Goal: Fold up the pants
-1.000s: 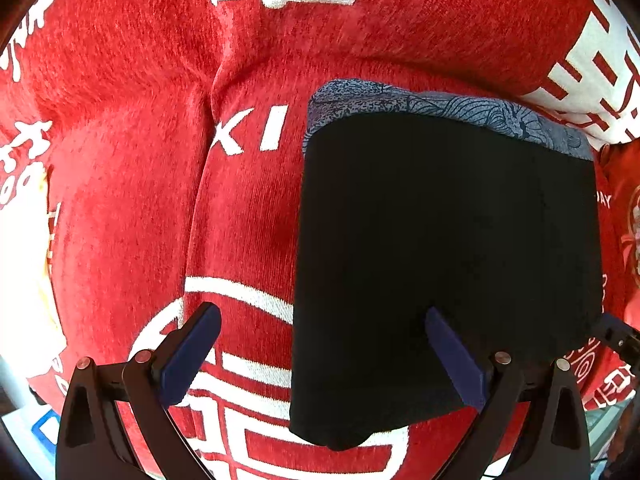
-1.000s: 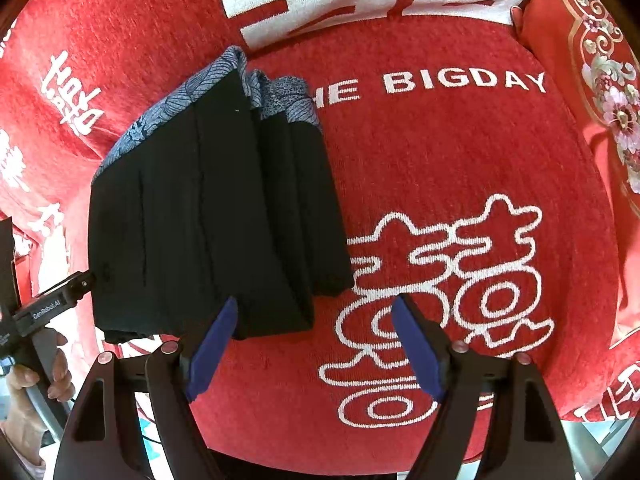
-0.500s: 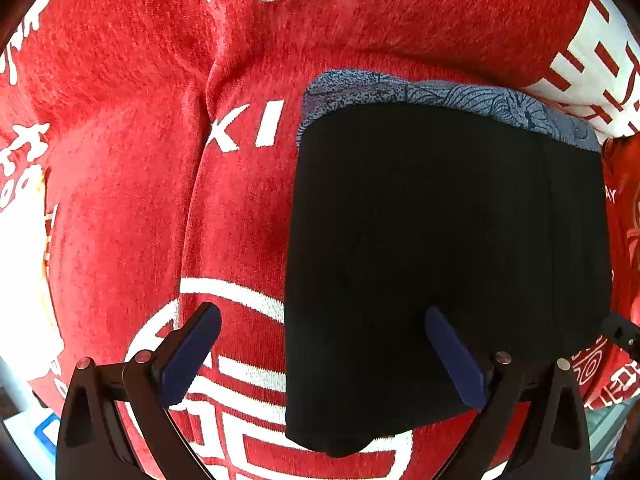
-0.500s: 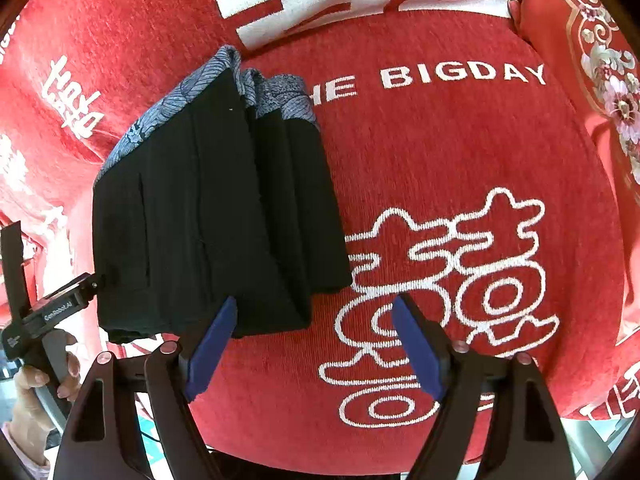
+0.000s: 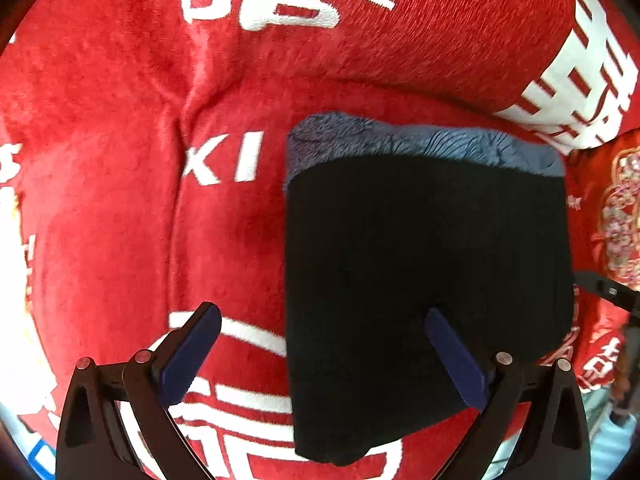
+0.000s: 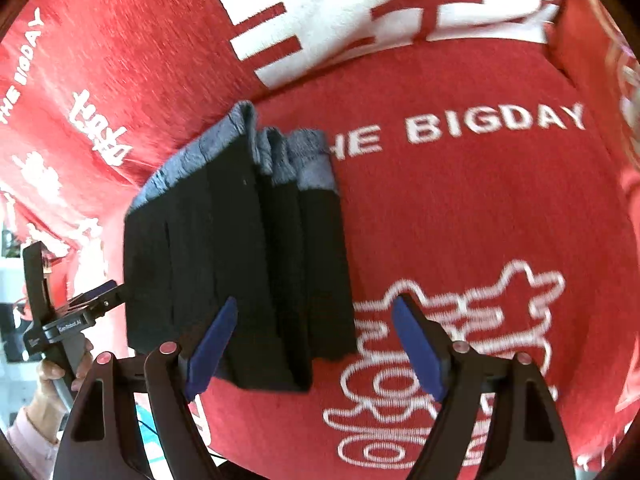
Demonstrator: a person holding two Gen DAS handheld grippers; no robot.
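Note:
The black pants [image 5: 424, 280] lie folded into a compact stack on a red sofa seat, with a blue-grey patterned waistband [image 5: 420, 142] at the far end. In the right wrist view the pants [image 6: 240, 256] show several stacked layers. My left gripper [image 5: 320, 320] is open and empty above the stack's near left edge, with its right finger over the black cloth. My right gripper [image 6: 314, 312] is open and empty above the stack's near right corner. The left gripper also shows in the right wrist view [image 6: 92, 300], beside the stack's left edge.
The red sofa cover [image 6: 480, 208] with white lettering spreads to the right of the pants. The backrest [image 5: 400, 40] rises just behind the waistband. An embroidered red cushion [image 5: 616, 216] lies at the far right. The seat's front edge is just below both grippers.
Both grippers have moved a little relative to the pants, which appear slightly larger and more centred. The stack lies unchanged. Both grippers stay open.

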